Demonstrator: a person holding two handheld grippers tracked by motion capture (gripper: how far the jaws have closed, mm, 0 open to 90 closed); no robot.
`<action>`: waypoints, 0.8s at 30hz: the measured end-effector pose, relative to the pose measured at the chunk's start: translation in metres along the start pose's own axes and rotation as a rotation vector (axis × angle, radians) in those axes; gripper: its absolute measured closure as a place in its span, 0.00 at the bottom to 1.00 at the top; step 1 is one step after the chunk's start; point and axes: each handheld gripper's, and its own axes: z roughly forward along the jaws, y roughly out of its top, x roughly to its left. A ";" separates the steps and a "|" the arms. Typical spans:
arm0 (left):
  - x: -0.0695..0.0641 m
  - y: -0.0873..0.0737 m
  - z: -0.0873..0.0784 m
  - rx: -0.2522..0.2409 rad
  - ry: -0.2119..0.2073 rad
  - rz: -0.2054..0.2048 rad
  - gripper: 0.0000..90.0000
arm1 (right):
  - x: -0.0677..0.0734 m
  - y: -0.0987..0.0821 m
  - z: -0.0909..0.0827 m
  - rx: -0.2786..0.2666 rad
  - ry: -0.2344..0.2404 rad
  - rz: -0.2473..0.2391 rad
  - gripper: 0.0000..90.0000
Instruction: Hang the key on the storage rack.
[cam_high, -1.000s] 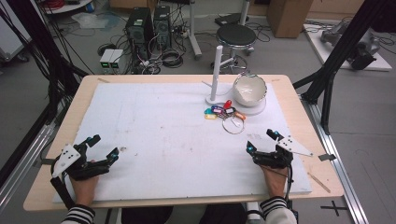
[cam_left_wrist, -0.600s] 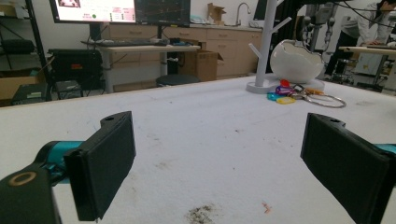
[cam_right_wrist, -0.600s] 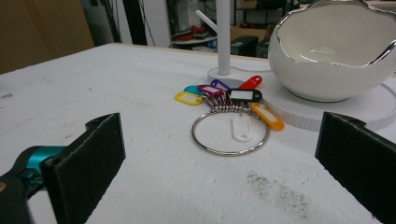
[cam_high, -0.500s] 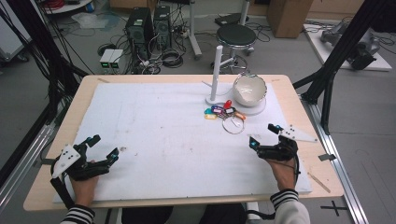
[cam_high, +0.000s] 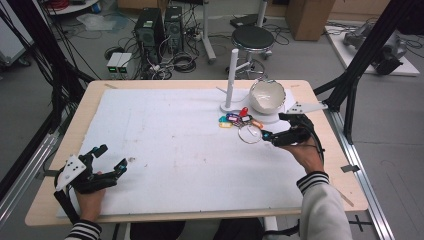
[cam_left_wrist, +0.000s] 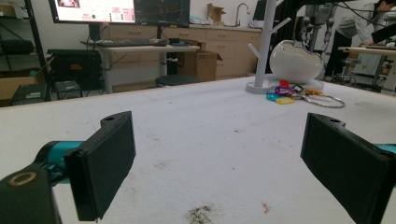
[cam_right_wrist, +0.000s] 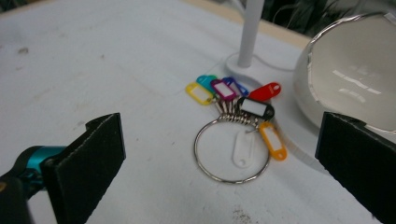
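White mat (cam_high: 190, 140), key ring (cam_right_wrist: 232, 150) beside bowl (cam_right_wrist: 345, 79)

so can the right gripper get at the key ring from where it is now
Probably yes. The right gripper sits just beside the key ring with its jaws wide open, and bare mat lies between them. The white bowl stands close on one side, so that jaw has less room.
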 end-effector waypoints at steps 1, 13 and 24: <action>0.000 0.000 0.000 0.001 0.000 0.001 0.12 | 0.000 0.003 0.003 0.020 0.008 -0.001 0.01; 0.000 0.000 0.000 0.000 0.002 0.002 0.12 | -0.002 0.044 0.041 0.243 0.092 -0.082 0.01; 0.000 0.000 0.000 0.000 0.002 -0.001 0.12 | 0.001 0.062 0.071 0.401 0.132 -0.176 0.05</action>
